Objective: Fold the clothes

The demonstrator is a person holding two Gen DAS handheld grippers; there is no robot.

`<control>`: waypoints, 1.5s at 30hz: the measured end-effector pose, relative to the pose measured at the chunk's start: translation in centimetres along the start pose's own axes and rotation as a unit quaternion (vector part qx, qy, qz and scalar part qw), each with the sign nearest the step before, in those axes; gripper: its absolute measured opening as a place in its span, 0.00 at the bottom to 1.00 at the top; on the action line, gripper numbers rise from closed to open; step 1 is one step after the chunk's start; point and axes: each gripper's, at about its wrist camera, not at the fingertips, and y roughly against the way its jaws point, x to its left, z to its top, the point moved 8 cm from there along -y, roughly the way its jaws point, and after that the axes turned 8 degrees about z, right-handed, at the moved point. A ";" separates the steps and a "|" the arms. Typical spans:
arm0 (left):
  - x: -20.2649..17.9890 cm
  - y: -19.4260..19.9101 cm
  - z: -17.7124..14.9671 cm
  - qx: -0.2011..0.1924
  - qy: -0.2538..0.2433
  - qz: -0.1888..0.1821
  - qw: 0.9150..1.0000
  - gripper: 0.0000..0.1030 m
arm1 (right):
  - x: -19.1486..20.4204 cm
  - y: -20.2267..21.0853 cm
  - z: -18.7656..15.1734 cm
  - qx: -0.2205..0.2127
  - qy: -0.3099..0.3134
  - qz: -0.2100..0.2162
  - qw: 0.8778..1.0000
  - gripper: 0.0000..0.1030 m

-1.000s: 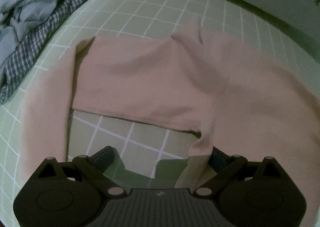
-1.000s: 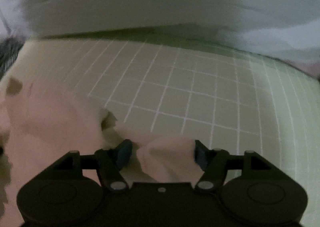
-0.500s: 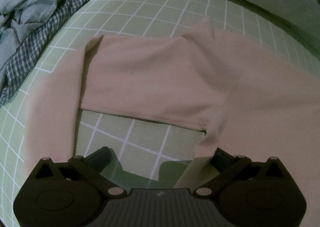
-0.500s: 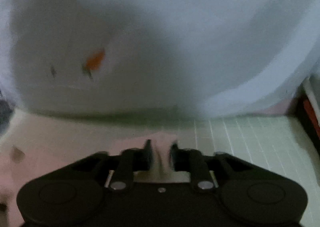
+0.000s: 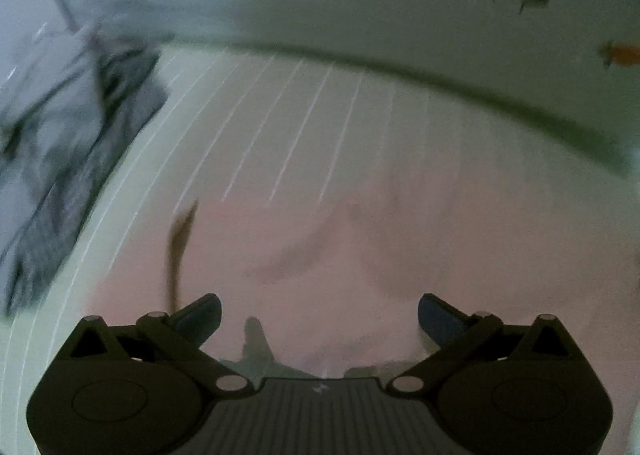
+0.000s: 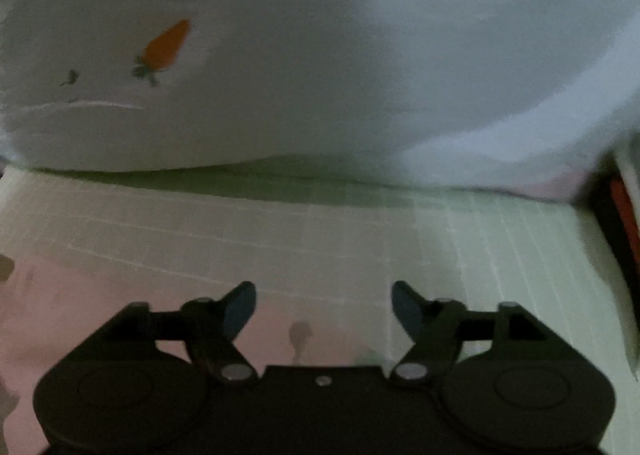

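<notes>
Since a second ago: both grippers have let go of the pink garment; the left one held a sleeve end then, and the right one had closed on a fold half a second ago.
Left gripper: jaws stand wide apart, nothing pinched between them; pink cloth lies below and ahead of them.
Right gripper: jaws are opening, with nothing between them; the pads sit over the edge where pink cloth meets the mat.
Pink garment: lies spread on the green grid mat, filling the lower middle of the left wrist view; a dark fold line runs down its left part. In the right wrist view it covers the lower left corner.
Grey checked clothes: a heap at the far left of the mat, apart from the pink garment, blurred.
White cloth with a carrot print: rises behind the mat, filling the upper half of the right wrist view.
Picture quality: dim and motion-blurred, most of all in the left wrist view.
</notes>
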 end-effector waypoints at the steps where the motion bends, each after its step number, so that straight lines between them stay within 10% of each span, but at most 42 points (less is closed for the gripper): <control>1: -0.4 -0.2 1.1 -0.008 -0.004 -0.010 1.000 1.00 | 0.4 -0.3 0.2 0.004 0.008 0.008 1.000 0.75; 7: -4.6 -3.5 5.6 -0.014 -0.055 -0.075 0.996 0.87 | 1.7 -3.3 -0.7 0.057 -0.008 0.059 0.997 0.65; 11: -6.4 -5.4 6.1 0.008 -0.100 -0.078 0.992 0.57 | 2.2 -4.2 -1.1 0.081 -0.010 0.087 0.993 0.29; 14: -7.0 -6.0 6.0 0.012 -0.110 -0.073 0.991 0.09 | 2.0 -4.5 -1.4 0.081 0.016 0.084 0.993 0.04; 18: -6.9 -5.7 6.4 -0.027 -0.097 -0.061 0.993 0.07 | 1.2 -5.2 -0.3 0.046 0.000 0.095 0.994 0.03; 29: -5.8 -6.5 10.2 -0.058 -0.038 -0.019 0.997 0.17 | 1.9 -7.5 3.9 -0.004 -0.002 0.069 0.998 0.04; 34: -4.1 -4.1 9.3 -0.078 -0.019 -0.003 0.997 0.73 | 1.0 -4.5 3.4 -0.028 -0.035 0.014 0.999 0.63; 45: -0.4 3.9 -6.3 -0.017 0.010 -0.006 1.000 0.81 | 3.8 8.6 -13.0 0.040 -0.095 -0.008 0.995 0.71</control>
